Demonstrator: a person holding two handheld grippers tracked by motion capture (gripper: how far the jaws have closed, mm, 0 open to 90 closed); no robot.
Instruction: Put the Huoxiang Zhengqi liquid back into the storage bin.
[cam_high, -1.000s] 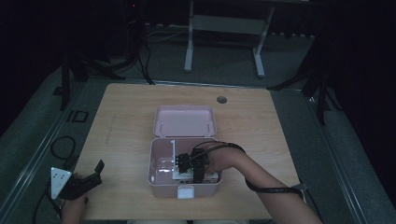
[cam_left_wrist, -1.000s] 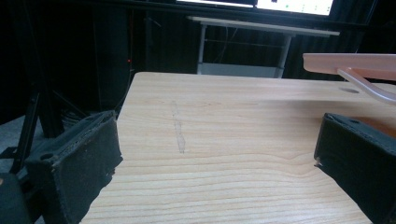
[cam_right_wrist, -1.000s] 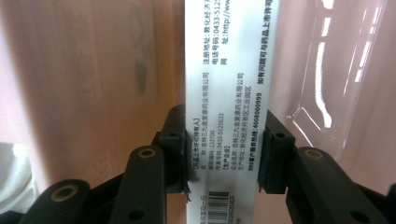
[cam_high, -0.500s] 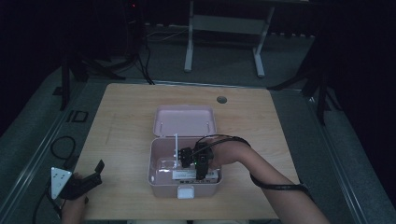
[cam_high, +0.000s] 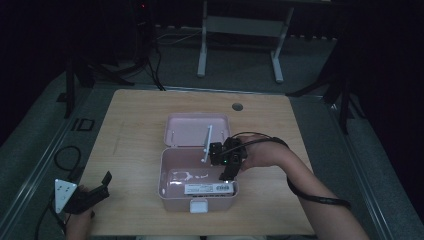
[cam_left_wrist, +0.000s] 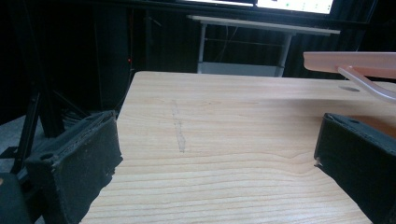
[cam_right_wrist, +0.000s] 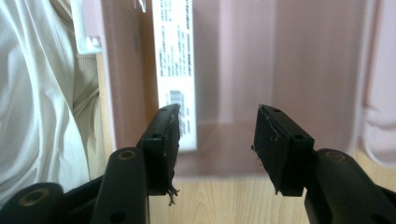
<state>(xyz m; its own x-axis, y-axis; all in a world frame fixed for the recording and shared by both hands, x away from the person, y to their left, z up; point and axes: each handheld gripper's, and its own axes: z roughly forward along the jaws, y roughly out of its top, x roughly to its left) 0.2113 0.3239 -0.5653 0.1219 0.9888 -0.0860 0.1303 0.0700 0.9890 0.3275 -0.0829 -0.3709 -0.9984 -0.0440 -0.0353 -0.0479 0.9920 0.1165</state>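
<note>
Right gripper withdrawn rightward; white carton beside its parted jaws.

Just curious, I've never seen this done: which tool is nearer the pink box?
Right. The right tool hangs over the open pink box, at its right side; the left tool rests far off near the table's left corner.

Surface, centre of the high view: pale wood, matt, fine grain lines plain in the left gripper view. Box mid-frame: pink plastic, smooth, faint sheen; its open lid the same. Carton at upper left of the right gripper view: white printed card. Right tongs: black jaws, matt, rough, frayed edges. Left tongs: likewise coarse and dull.
</note>
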